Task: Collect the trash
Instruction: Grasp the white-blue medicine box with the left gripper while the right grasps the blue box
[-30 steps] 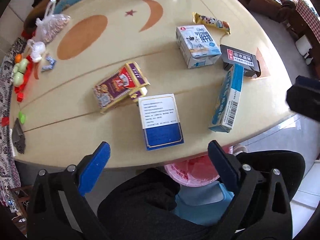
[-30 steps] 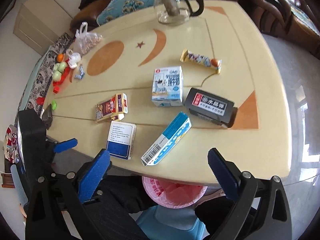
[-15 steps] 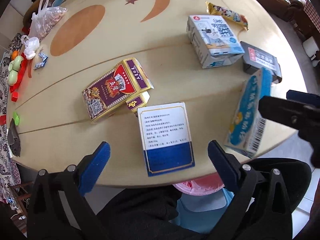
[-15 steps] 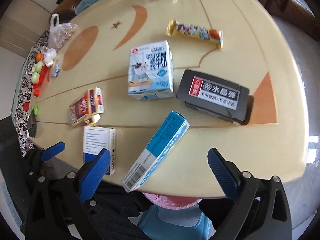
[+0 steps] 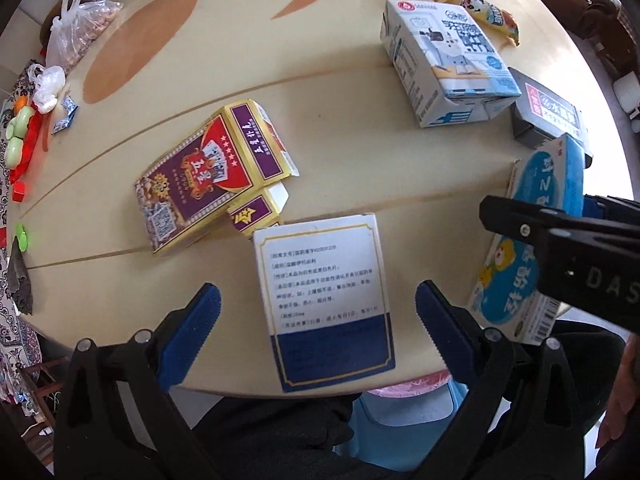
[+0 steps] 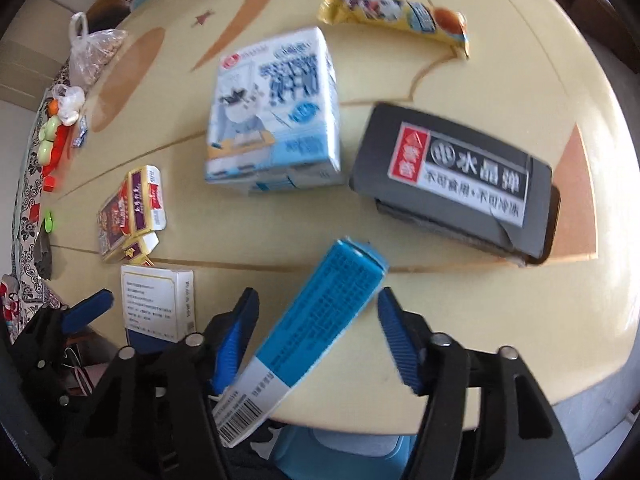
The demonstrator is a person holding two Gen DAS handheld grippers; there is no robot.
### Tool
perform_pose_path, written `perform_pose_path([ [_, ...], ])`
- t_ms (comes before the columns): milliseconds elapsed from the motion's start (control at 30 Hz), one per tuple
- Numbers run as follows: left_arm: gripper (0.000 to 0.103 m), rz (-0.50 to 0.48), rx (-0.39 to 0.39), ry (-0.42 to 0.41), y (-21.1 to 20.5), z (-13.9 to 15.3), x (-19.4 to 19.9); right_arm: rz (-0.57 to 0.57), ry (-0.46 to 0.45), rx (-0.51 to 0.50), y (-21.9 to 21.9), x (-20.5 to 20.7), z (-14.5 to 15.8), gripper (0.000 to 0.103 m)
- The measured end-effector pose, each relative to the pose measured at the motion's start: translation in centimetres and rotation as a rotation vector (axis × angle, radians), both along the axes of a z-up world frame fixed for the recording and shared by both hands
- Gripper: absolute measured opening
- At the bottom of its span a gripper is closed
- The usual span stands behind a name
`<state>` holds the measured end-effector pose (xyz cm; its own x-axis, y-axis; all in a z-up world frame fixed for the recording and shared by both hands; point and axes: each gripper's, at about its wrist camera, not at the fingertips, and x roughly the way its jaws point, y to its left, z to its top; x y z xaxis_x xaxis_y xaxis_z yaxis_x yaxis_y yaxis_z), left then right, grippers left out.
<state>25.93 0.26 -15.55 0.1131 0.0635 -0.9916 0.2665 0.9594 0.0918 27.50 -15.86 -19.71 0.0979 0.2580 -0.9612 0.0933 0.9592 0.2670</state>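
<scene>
While the right gripper is closing around the long blue box, which lies slanted between its pads and not yet pinched, one pad may strike first and skid it off the near table edge. The left gripper hangs spread over the white-and-blue box.

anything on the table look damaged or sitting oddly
Yes. The purple and gold card box is crushed, its end flaps torn open. The long blue box juts over the table edge between the right gripper's closing jaws. The black box's label is peeling.
</scene>
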Motion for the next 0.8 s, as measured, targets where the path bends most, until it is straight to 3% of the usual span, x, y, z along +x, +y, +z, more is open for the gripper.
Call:
perform_pose_path([
  [100,0.095,-0.002,-0.025,0.022,0.0,-0.6,0.4,0.025,-0.009,-0.007,0.4,0.1,0.1,0.052],
  [200,0.095,0.012,-0.031,0.029,0.0,-0.9,0.8,0.042,-0.017,-0.003,0.5,0.2,0.2,0.033],
  [233,0.095,0.011,-0.033,0.028,0.0,-1.0,0.9,0.050,-0.017,0.002,0.5,0.2,0.1,0.031],
  [567,0.064,0.022,-0.067,0.056,0.3,-1.9,0.1,0.079,-0.038,0.002,0.5,-0.1,0.2,0.029],
  [800,0.063,0.020,-0.064,0.022,0.6,-0.8,-1.0,0.111,-0.054,-0.004,1.2,-0.4,1.2,0.023],
])
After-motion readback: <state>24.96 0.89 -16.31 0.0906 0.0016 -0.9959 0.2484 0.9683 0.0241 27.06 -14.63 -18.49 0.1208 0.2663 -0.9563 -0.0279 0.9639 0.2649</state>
